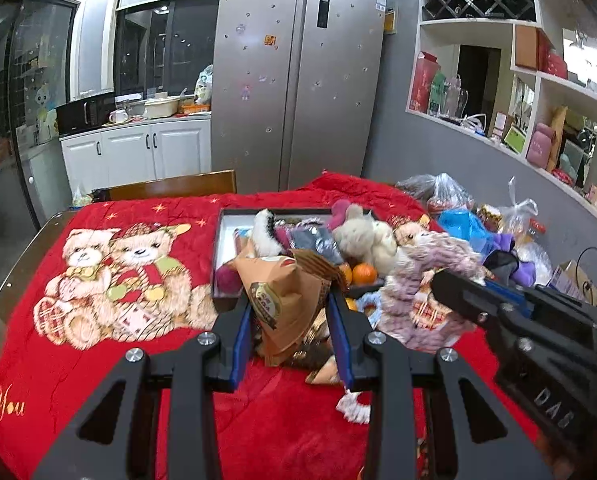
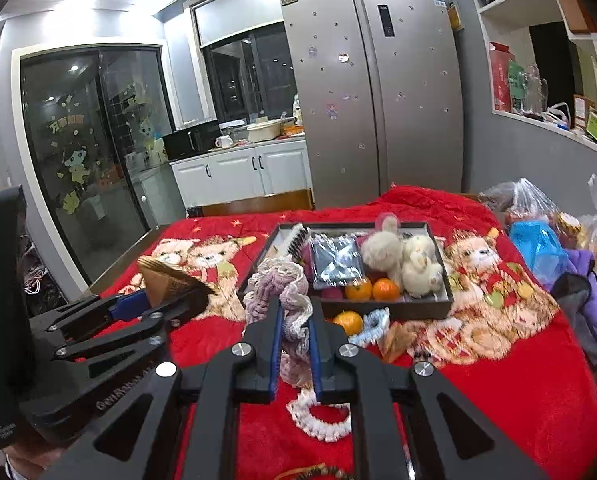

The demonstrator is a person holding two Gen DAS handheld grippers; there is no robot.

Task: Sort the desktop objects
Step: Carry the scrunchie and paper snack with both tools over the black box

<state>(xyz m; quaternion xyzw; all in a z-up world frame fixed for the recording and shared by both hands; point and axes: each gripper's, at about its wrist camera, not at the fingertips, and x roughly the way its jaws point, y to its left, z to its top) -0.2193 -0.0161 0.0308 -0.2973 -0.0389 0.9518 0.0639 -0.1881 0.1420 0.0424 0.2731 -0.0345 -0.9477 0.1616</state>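
Jaws on left gripper [image 1: 290, 312] clenched partway on a crinkled brown paper snack bag with a round printed logo [image 1: 286, 300], blue pads pressing both sides of it; bag is lifted off the cloth, tilted up toward the tray. Jaws on right gripper [image 2: 294, 332] squeezed tight on a pale pink-and-cream knitted yarn scarf [image 2: 286, 292], a bunched fold pinched between the pads and the loose end hanging to the cloth below. Both grippers point forward and slightly down over the table, side by side; in the right wrist view the left gripper [image 2: 154, 304] sits at left with the brown bag [image 2: 170, 280] sticking up from its tips, in the left wrist view the right gripper's black body [image 1: 498, 308] comes in from the right with the scarf [image 1: 430, 280] bunched at its end. Red plush tablecloth with teddy-bear print [image 1: 110, 280] covers the table. Dark rectangular tray [image 2: 442, 276] lies just ahead, holding 2 cream plush toys [image 2: 402, 260], a dark plastic-wrapped packet [image 2: 336, 260], a black-and-white brush [image 2: 298, 240] and 2 oranges [image 2: 372, 290]. A 3rd orange [image 2: 348, 322] and a light-blue knitted ring [image 2: 376, 324] lie on the cloth just in front of the tray. White bead bracelet [image 2: 318, 416] on the cloth under the right gripper
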